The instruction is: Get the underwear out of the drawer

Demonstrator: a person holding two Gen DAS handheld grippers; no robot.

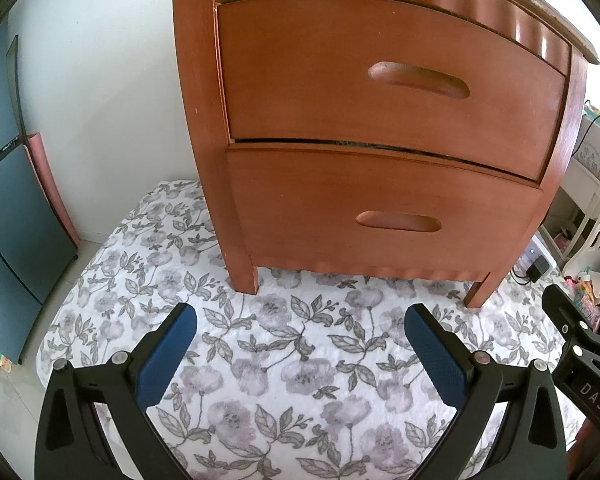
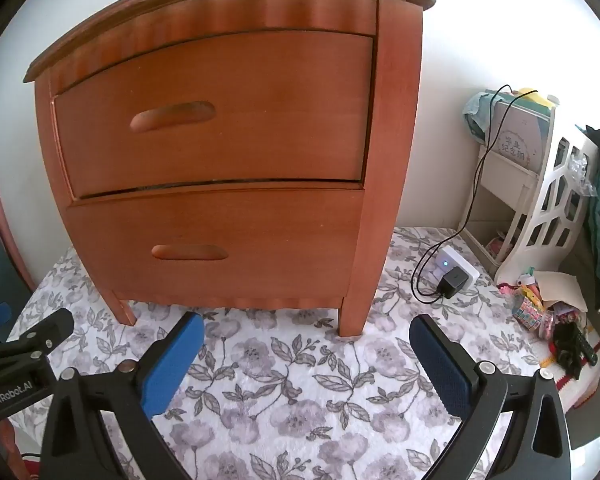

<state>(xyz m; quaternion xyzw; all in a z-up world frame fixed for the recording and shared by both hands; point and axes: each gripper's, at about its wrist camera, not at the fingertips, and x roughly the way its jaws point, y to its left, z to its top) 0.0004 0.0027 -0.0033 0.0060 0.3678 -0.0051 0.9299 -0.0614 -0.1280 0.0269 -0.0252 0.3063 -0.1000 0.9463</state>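
Left wrist view has the left gripper [image 1: 300, 324] spread wide and empty like the right gripper [image 2: 306, 334], underwear unseen in shut drawers, so hook that stiff top drawer handle [image 1: 419, 80] at 1 o'clock, fabric's probably soft.

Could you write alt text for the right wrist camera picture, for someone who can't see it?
A wooden nightstand with two closed drawers stands on a floral rug. The open right gripper, blue-padded, hovers low before it, holding nothing. A charger lies at right.
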